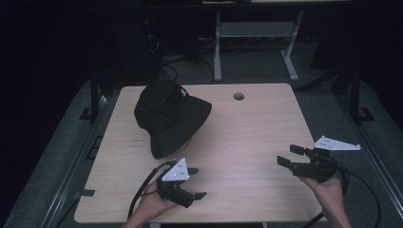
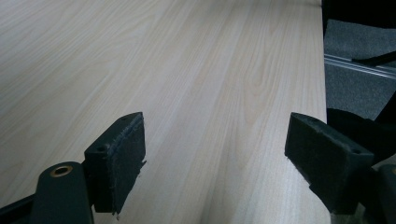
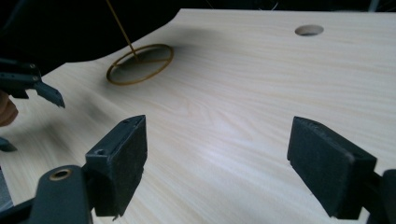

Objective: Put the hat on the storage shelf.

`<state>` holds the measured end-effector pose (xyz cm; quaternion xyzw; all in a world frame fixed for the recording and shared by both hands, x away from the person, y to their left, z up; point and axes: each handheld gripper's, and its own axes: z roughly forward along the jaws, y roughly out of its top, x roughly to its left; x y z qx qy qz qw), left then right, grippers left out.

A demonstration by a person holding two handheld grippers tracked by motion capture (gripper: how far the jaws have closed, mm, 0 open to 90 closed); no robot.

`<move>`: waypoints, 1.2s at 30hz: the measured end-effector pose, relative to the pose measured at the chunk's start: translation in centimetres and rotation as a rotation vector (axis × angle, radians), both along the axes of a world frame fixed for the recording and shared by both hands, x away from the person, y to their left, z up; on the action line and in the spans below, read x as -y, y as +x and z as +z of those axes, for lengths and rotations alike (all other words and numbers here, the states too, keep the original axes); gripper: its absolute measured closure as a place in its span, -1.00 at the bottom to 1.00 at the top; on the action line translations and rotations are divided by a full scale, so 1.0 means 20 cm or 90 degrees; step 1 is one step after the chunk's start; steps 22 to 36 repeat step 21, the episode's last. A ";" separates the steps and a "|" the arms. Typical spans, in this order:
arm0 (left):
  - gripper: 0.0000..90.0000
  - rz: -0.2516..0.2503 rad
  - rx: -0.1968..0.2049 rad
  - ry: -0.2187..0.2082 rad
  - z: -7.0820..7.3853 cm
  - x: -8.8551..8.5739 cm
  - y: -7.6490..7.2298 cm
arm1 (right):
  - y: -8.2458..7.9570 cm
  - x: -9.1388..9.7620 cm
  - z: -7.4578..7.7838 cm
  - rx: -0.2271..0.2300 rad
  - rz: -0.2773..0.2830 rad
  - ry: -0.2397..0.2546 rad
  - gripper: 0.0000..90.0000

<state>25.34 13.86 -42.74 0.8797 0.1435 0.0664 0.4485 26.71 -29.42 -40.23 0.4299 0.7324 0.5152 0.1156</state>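
A black bucket hat (image 1: 171, 116) sits at the back left of the light wooden table (image 1: 247, 128), propped on a thin gold wire stand whose ring base (image 3: 140, 64) rests on the wood. In the right gripper view the hat (image 3: 70, 28) is the dark mass at the upper left. My left gripper (image 1: 198, 182) is open near the front edge, just in front of the hat, with bare wood between its pads (image 2: 119, 158). Toward the right edge, my right gripper (image 1: 289, 155) is also open and holds nothing, its jaws (image 3: 217, 163) pointing toward the stand.
A round cable hole (image 1: 238, 96) is in the table's back middle. A white desk frame (image 1: 218, 47) and loose cables (image 1: 161, 57) stand on the dark floor behind. Metal rails (image 1: 380, 161) run beside the table's right side.
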 end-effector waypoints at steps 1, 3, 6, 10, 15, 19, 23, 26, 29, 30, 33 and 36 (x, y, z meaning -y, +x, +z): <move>-0.56 -0.002 0.001 0.004 0.00 0.00 0.00 | -0.01 0.00 -0.01 0.001 -0.001 0.003 -0.57; -0.56 -0.002 0.001 0.002 0.00 0.00 0.00 | -0.03 0.01 -0.03 -0.002 -0.002 0.003 -0.57; -0.56 -0.001 0.001 0.003 0.00 -0.01 0.00 | -0.05 0.03 -0.07 -0.003 -0.008 0.007 -0.57; -0.56 0.001 -0.001 0.002 0.00 -0.01 0.00 | -0.08 0.05 -0.11 -0.007 -0.015 0.010 -0.57; -0.56 0.004 -0.002 -0.002 0.00 -0.01 0.01 | -0.13 0.08 -0.16 -0.011 -0.027 0.005 -0.57; -0.56 0.005 -0.003 -0.006 0.00 -0.01 0.01 | -0.17 0.08 -0.19 -0.005 -0.036 0.005 -0.57; -0.56 0.006 -0.005 -0.008 0.01 -0.02 0.01 | -0.21 0.07 -0.19 0.014 -0.038 0.009 -0.58; -0.56 0.006 -0.005 -0.008 0.01 -0.02 0.01 | -0.21 0.07 -0.19 0.014 -0.038 0.009 -0.58; -0.56 0.006 -0.005 -0.008 0.01 -0.02 0.01 | -0.21 0.07 -0.19 0.014 -0.038 0.009 -0.58; -0.56 0.006 -0.005 -0.008 0.01 -0.02 0.01 | -0.21 0.07 -0.19 0.014 -0.038 0.009 -0.58; -0.56 0.006 -0.005 -0.008 0.01 -0.02 0.01 | -0.21 0.07 -0.19 0.014 -0.038 0.009 -0.58; -0.56 0.006 -0.005 -0.008 0.01 -0.02 0.01 | -0.21 0.07 -0.19 0.014 -0.038 0.009 -0.58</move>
